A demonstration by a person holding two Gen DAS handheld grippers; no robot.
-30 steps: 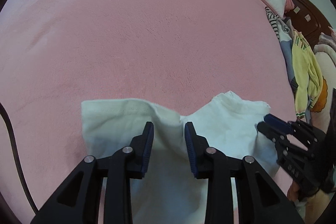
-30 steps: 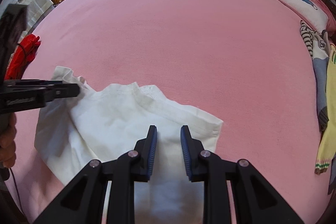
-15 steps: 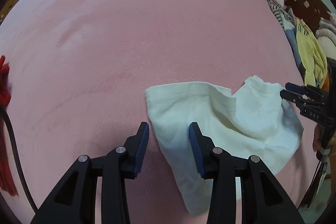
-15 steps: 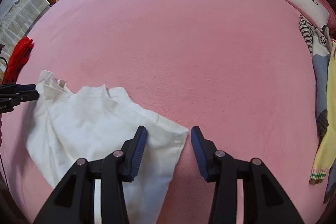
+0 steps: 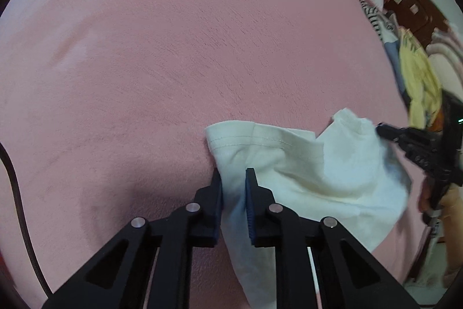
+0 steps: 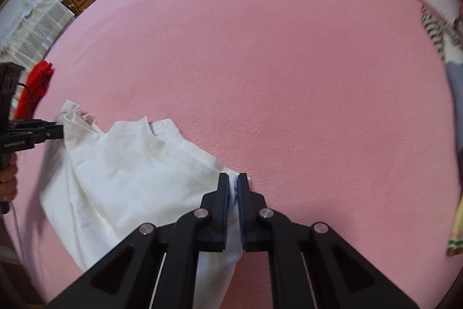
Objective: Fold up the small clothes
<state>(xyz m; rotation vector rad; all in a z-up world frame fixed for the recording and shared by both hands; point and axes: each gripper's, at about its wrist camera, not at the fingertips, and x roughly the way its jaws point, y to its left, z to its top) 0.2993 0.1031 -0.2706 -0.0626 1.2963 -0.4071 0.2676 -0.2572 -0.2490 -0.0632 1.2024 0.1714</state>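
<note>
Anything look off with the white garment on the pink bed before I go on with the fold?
Nothing damaged. The white garment lies rumpled and skewed on the pink blanket, not flat. The left hand-held gripper is closing on its edge; the right hand-held gripper pinches the opposite corner.

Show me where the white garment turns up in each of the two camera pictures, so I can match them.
Left wrist view: the white garment lies lower right of centre on the pink blanket, its near edge between the left gripper fingers.
Right wrist view: the white garment lies lower left, one corner pinched by the right gripper.
Shared landmark: the stitched hem, also seen running diagonally in the right wrist view.
</note>
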